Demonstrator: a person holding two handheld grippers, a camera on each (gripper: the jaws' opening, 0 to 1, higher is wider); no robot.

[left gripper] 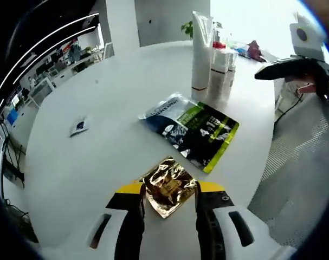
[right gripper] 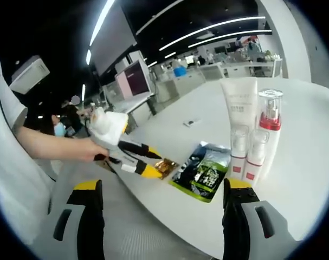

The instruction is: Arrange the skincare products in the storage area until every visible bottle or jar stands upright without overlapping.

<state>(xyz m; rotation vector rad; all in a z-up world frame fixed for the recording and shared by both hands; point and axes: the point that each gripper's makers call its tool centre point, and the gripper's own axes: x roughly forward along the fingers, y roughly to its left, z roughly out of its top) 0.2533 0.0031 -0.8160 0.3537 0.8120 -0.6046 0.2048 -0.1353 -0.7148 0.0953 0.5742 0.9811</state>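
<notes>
Bottles [right gripper: 256,135] and one tall white tube [left gripper: 200,51] stand upright together on the white table [left gripper: 99,141]; their contents you cannot see. Your left gripper [left gripper: 169,203] is released, jaws on both sides of the gold sachet [left gripper: 168,186]. Your right gripper [right gripper: 161,195] is wide apart, holding nothing. The dark-green pouch [left gripper: 194,129] lies flat just beside the sachet.
</notes>
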